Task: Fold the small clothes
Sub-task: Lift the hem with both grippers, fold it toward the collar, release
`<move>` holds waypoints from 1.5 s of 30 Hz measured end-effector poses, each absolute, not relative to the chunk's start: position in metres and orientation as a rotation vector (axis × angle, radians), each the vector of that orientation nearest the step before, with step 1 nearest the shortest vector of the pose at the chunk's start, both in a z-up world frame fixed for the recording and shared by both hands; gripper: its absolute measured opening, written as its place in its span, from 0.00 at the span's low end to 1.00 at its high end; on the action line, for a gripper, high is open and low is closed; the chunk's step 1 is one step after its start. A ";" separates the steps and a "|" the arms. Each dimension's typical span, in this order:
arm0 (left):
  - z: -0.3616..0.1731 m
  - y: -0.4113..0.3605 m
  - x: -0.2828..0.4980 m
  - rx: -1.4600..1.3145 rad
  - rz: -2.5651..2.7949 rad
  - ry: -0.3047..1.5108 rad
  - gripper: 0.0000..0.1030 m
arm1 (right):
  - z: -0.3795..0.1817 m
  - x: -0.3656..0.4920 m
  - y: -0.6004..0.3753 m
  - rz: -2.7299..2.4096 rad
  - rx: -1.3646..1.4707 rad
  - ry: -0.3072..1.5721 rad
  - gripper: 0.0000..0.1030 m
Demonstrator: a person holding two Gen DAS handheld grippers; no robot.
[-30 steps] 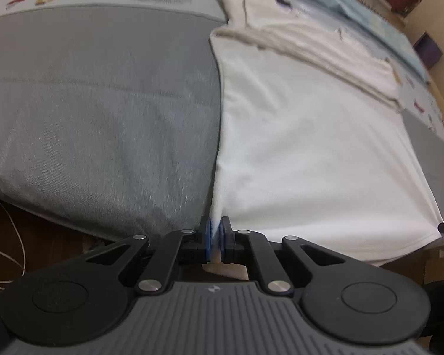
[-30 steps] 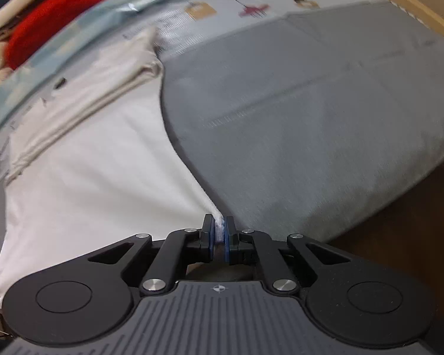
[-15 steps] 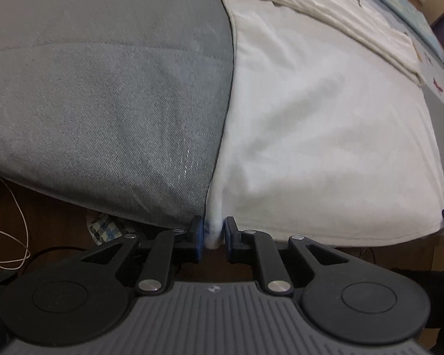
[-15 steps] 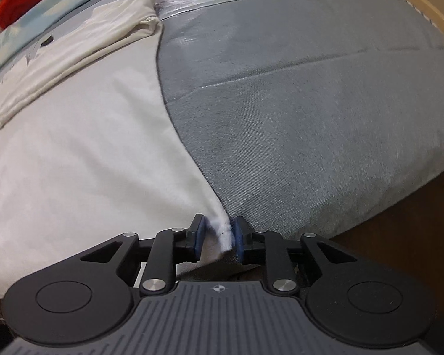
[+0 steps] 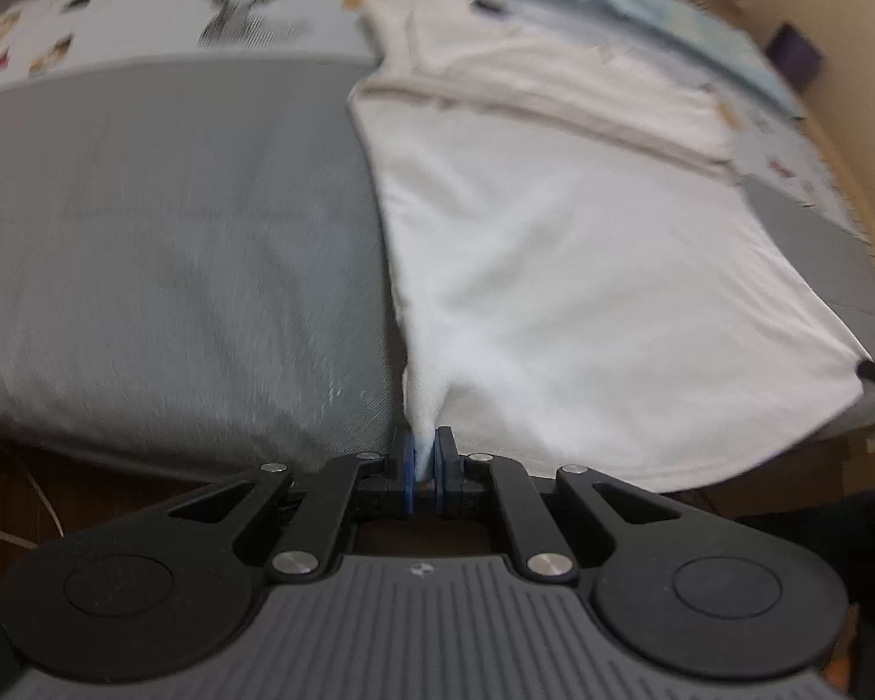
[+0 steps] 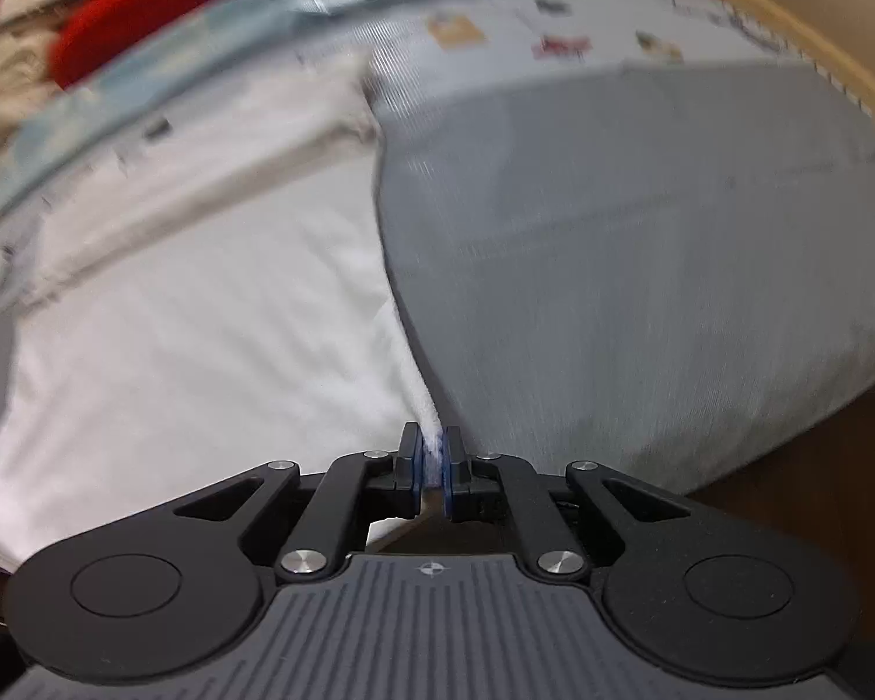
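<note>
A: White garment (image 5: 583, 268) first: where is it, and have you got it?

B: It lies spread on the grey bed cover (image 5: 175, 245), with its far end folded up near the patterned sheet (image 5: 146, 17). Your left claw (image 5: 421, 461) is clenched on the near left corner, and a peak of cloth rises from the surface into the pads. Your right claw (image 6: 431, 464) is clenched on the near right corner in the same way.

A: How will it behave when you lift?

B: Judging by the way it tents up at the pinch, it is light, soft and limp. It should drape and sag between your two claws and will not hold any shape. The knit looks grippy enough that slipping seems unlikely, but only a small tuft sits between the pads, so a hard tug could pull it free.

A: Where should you hold it?

B: Stay at the hem corners you have now. Held there, the near edge can stay taut between your hands. That edge can then travel over the body toward the far end for a clean fold.

A: Anything to watch?

B: Both views are blurred, so I cannot tell how many layers each claw has caught. Move your hands evenly so the fold does not skew.
</note>
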State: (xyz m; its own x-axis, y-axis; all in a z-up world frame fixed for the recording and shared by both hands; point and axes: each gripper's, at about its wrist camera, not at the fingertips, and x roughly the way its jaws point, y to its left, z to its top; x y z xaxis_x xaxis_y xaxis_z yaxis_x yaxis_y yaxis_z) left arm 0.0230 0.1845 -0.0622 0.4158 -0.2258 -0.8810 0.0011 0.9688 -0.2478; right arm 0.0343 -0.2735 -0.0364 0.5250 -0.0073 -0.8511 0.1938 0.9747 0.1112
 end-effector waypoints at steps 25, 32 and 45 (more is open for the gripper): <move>0.005 0.244 0.160 -0.264 -0.227 0.980 0.06 | 0.049 0.105 -0.313 -0.018 0.344 0.867 0.05; -0.056 0.269 0.215 -0.403 -0.154 0.975 0.20 | 0.001 0.201 -0.323 -0.173 0.371 0.834 0.09; -0.102 0.246 0.252 -0.378 -0.198 1.115 0.33 | -0.057 0.219 -0.299 -0.011 0.209 1.010 0.21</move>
State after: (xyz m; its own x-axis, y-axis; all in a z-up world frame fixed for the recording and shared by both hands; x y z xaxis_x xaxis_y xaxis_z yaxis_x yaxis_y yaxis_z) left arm 0.2521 0.2456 -0.1020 0.4314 -0.3417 -0.8350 -0.0325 0.9190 -0.3928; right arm 0.2186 -0.2994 -0.0570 0.5336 0.0872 -0.8412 0.1062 0.9799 0.1690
